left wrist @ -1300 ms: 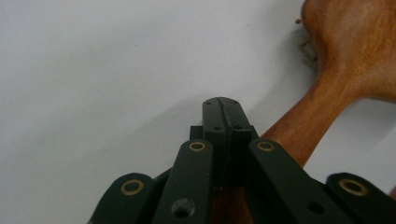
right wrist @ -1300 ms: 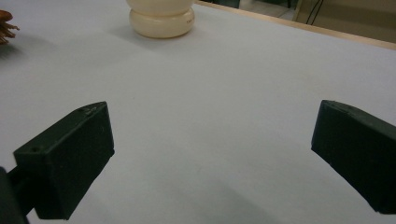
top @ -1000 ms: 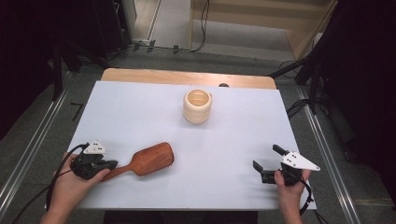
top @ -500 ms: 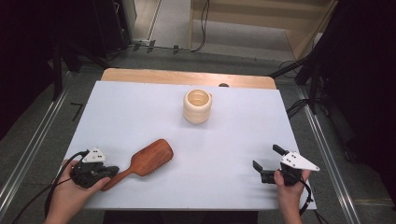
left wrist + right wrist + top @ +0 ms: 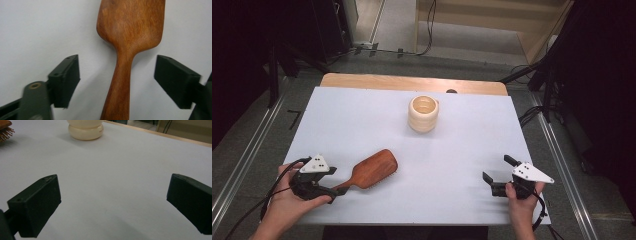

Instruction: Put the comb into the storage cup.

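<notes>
High view: left gripper (image 5: 333, 190) letting go of wooden hairbrush (image 5: 371, 170).
Jaws just been opening, handle lying between them untouched; right gripper (image 5: 497, 176) sitting wide open, empty.

Looked like a lab or recording studio set-up, not a home. The surface (image 5: 362, 120) was a wooden top covered by a plain white sheet, wood edge showing along the far side. Metal rails (image 5: 242, 165) ran along the floor at the left and right of the frame, framing the station. Black cables (image 5: 429, 25) trailed over the grey floor at the top centre and at the right. Dark equipment and stands (image 5: 287, 45) stood at the upper left, more dark gear at the upper right. Pale wooden panelling or a crate (image 5: 492, 20) sat at the top. The props were few and staged: a hairbrush (image 5: 371, 170) and a cream ribbed pot (image 5: 423, 114).
</notes>
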{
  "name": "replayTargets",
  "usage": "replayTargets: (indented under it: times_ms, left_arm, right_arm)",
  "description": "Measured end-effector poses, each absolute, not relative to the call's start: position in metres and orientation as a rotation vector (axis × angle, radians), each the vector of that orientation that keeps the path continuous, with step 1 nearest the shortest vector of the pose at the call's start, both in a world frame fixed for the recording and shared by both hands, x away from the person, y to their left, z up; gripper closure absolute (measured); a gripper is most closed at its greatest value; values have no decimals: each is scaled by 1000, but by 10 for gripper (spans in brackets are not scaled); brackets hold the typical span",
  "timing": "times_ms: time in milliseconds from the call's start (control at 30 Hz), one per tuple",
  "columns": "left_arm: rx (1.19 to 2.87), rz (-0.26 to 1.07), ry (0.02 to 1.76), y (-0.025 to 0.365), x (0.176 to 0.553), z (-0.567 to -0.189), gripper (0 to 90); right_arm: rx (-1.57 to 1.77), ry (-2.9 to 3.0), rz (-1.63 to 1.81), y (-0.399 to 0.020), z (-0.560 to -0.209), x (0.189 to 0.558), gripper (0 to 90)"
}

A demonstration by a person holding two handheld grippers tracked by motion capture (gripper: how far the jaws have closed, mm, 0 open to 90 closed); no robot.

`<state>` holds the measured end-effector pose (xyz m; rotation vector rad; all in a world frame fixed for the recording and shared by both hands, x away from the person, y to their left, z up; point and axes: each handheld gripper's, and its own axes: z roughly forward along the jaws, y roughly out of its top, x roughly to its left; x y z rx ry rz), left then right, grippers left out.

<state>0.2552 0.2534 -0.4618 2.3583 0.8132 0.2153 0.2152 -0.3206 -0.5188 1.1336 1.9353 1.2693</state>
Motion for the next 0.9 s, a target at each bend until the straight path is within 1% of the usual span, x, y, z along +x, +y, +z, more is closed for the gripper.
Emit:
replayTargets:
  times_ms: [33, 67, 200, 267, 300, 333, 367, 400, 500, 600, 633, 667, 700, 733, 900]
  left_arm:
    - [2376, 210, 810, 251, 256, -464, 154]
    - [2409, 217, 806, 246, 257, -467, 119]
    - [2435, 213, 803, 238, 259, -472, 120]
    - [2453, 204, 794, 233, 260, -475, 180]
    - [2486, 210, 775, 229, 261, -477, 263]
    - [2486, 210, 775, 229, 261, -477, 320]
    - [2493, 202, 769, 227, 261, -478, 320]
    - [2522, 194, 752, 223, 262, -481, 418]
    - [2529, 224, 772, 220, 264, -481, 519]
    - [2535, 222, 771, 219, 265, -480, 585]
    - [2541, 224, 764, 219, 265, -480, 585]
    - [2543, 221, 757, 218, 264, -480, 645]
    - [2546, 220, 747, 218, 264, -480, 645]
    - [2543, 215, 738, 218, 263, -480, 707]
    - [2479, 212, 773, 221, 261, -481, 717]
  right_arm:
    - [1134, 1935, 1269, -321, -519, 215, 0]
    - [1134, 1935, 1270, -321, -519, 215, 0]
    - [1135, 1935, 1271, -321, -519, 215, 0]
    - [1136, 1937, 1271, -320, -519, 215, 0]
    - [1136, 1937, 1271, -320, -519, 215, 0]
    - [1136, 1937, 1271, -320, -519, 215, 0]
    - [1136, 1938, 1271, -320, -519, 215, 0]
    - [1135, 1936, 1271, -320, -519, 215, 0]
    - [1135, 1937, 1271, -320, -519, 215, 0]
    - [1136, 1938, 1271, -320, -519, 216, 0]
    - [1136, 1938, 1271, -320, -519, 216, 0]
    - [1137, 1937, 1271, -320, -519, 216, 0]
    - [1137, 1937, 1271, -320, -519, 216, 0]
    - [1136, 1936, 1270, -320, -519, 216, 0]
    - [1141, 1936, 1266, -320, -519, 216, 0]
